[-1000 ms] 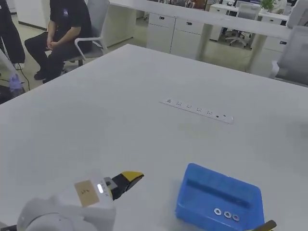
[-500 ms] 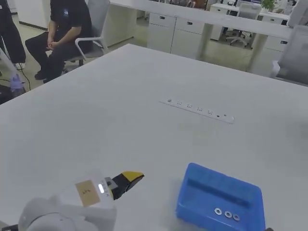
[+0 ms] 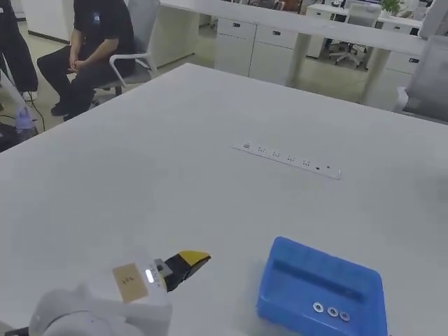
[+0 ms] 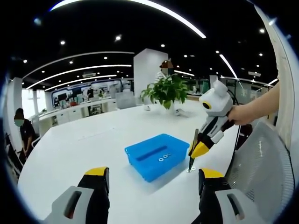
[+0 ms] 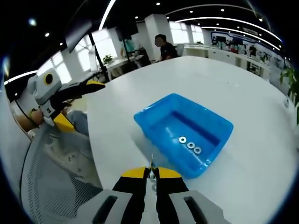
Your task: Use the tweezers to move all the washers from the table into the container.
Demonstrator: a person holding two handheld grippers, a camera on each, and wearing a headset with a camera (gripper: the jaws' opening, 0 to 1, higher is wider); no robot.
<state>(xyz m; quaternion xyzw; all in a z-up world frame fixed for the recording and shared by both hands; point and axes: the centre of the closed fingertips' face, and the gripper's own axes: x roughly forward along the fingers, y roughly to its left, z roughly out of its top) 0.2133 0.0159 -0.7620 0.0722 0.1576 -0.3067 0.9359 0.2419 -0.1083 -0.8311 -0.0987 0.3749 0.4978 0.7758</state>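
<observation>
White-bodied left claw (image 3: 194, 260), tan label (image 3: 126, 278), lit LED (image 3: 148, 276), black jaws tipped yellow

1. You're in an open-plan office: long white desks (image 3: 294, 24) with drawer cabinets (image 3: 252, 49) stand far beyond your left gripper (image 3: 199, 260).
2. Swivel chairs (image 3: 344, 50) sit there; a person (image 3: 87, 42) sits far to its left.
3. Ahead of it are a power strip (image 3: 287, 160), a potted plant (image 4: 166, 91) and ceiling strip lights (image 4: 79, 70).
</observation>
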